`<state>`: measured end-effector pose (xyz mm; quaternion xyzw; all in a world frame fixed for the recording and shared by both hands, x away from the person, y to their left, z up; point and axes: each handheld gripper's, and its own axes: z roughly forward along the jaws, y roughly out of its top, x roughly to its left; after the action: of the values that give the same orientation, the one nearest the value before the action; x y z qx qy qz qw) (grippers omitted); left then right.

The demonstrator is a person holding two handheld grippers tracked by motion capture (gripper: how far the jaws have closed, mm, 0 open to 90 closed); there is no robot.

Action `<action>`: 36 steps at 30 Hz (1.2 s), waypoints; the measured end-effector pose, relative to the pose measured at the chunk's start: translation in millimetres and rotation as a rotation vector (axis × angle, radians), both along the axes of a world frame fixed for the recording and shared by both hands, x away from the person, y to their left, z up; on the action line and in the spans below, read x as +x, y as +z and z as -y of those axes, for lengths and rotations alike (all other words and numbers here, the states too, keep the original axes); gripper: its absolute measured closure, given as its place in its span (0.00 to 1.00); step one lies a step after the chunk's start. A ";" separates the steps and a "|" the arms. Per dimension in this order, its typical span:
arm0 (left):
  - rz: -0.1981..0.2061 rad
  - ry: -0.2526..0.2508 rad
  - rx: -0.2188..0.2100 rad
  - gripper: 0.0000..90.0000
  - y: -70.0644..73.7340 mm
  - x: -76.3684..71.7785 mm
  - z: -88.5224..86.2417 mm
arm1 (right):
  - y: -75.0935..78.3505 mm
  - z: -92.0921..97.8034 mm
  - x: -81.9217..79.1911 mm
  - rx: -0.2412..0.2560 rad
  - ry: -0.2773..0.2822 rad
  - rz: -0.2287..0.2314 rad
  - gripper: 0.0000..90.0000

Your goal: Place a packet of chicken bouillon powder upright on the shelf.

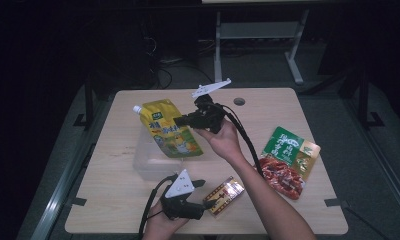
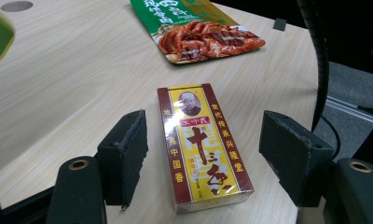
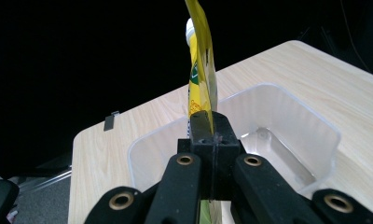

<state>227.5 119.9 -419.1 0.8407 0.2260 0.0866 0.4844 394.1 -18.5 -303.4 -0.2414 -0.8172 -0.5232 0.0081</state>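
My right gripper (image 1: pixel 180 120) is shut on the edge of a yellow spouted pouch (image 1: pixel 170 129) and holds it in the air over a clear plastic bin (image 1: pixel 147 167). In the right gripper view the pouch (image 3: pixel 201 70) stands edge-on between the closed jaws, with the empty bin (image 3: pixel 287 116) below. My left gripper (image 1: pixel 210 204) is open near the table's front edge, its tips at a small yellow and red box (image 1: pixel 225 194). In the left gripper view the box (image 2: pixel 201 144) lies flat between the two spread pads (image 2: pixel 126 154).
A green and red snack packet (image 1: pixel 288 161) lies at the right of the wooden table (image 1: pixel 113 200); it is seen beyond the box too (image 2: pixel 198 32). A round hole (image 1: pixel 239 101) marks the far edge. A cable (image 1: pixel 245 140) trails from the right gripper.
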 end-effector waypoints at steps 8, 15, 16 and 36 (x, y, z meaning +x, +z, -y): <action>-0.006 0.008 -0.013 0.35 -0.4 -0.4 -1.9 | -16.5 -12.9 5.7 -0.011 0.005 -0.031 1.00; -0.004 0.015 -0.015 0.34 0.1 0.3 -3.4 | -27.0 -17.1 8.0 -0.034 0.011 -0.027 1.00; -0.005 0.013 -0.015 0.34 0.2 0.5 -3.5 | -26.8 -17.3 7.6 -0.038 0.013 -0.028 1.00; 0.003 0.019 -0.020 0.34 1.9 0.7 -5.9 | -29.5 -48.5 29.1 -0.170 0.068 -0.119 0.74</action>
<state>228.2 125.8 -417.2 0.8334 0.2341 0.0904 0.4924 423.1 30.0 -332.9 -0.2440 -0.8645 -0.4362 0.0536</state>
